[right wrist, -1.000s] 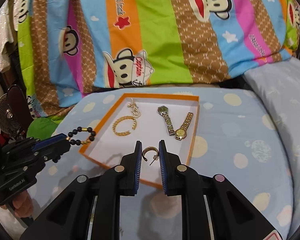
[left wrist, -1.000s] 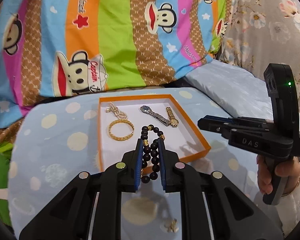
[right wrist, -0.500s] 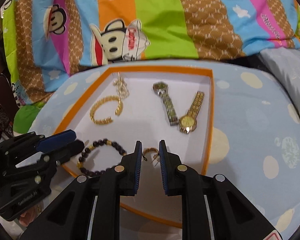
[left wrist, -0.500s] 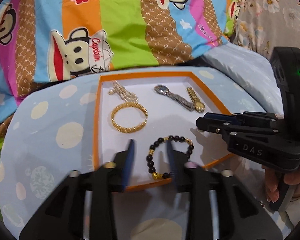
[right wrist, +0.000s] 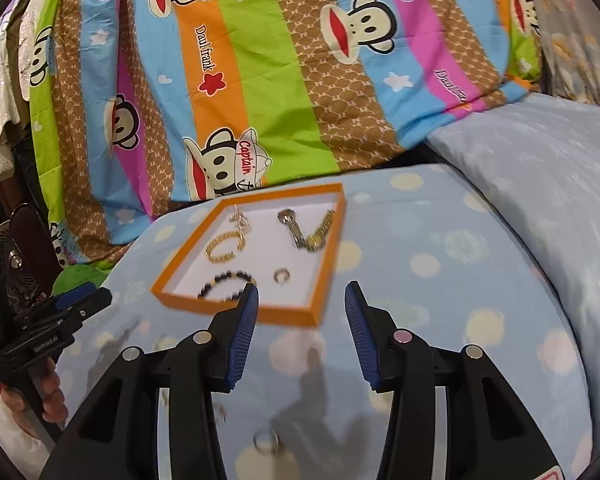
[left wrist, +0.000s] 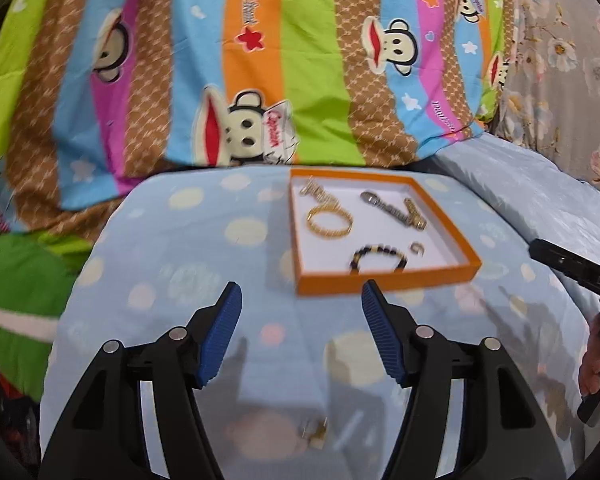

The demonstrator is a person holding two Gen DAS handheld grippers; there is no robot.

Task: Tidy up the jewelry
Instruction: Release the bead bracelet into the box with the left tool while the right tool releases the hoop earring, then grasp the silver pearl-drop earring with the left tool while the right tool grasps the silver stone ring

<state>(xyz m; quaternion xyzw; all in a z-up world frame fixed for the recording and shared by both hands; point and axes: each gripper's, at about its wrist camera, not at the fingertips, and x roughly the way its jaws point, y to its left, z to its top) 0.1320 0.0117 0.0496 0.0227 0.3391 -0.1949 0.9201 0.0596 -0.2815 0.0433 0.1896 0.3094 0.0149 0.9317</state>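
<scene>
Hand-held gripper on the left (left wrist: 301,298) has its blue pads (left wrist: 221,334) standing wide apart, and nothing is between them; its jaws have just been opening. It hangs over the light blue dotted cloth (left wrist: 180,240), on the near side of the orange tray (left wrist: 384,280) and not touching it. The right hand-held gripper (right wrist: 301,296) is also spread, less widely, with an empty gap between the fingers; its jaws have just been opening too. Its left pad (right wrist: 242,336) overlaps the near edge of the tray (right wrist: 284,314) in the right wrist view, but I cannot tell if it touches it. Inside the tray, on the white floor, lie a black bead bracelet (left wrist: 378,258) near the front rim, a small gold hoop earring (left wrist: 418,248) just beside it, a gold bangle (left wrist: 329,220) further in, a pale chain piece (left wrist: 314,191) at the far corner, and two wristwatches (left wrist: 396,208) crossing each other at the far side. On the cloth near the camera, a small gold piece (left wrist: 314,432) and a ring-shaped piece (right wrist: 266,442) lie outside the tray, both blurred. Behind the tray hangs a striped monkey-print sheet (left wrist: 260,60).
</scene>
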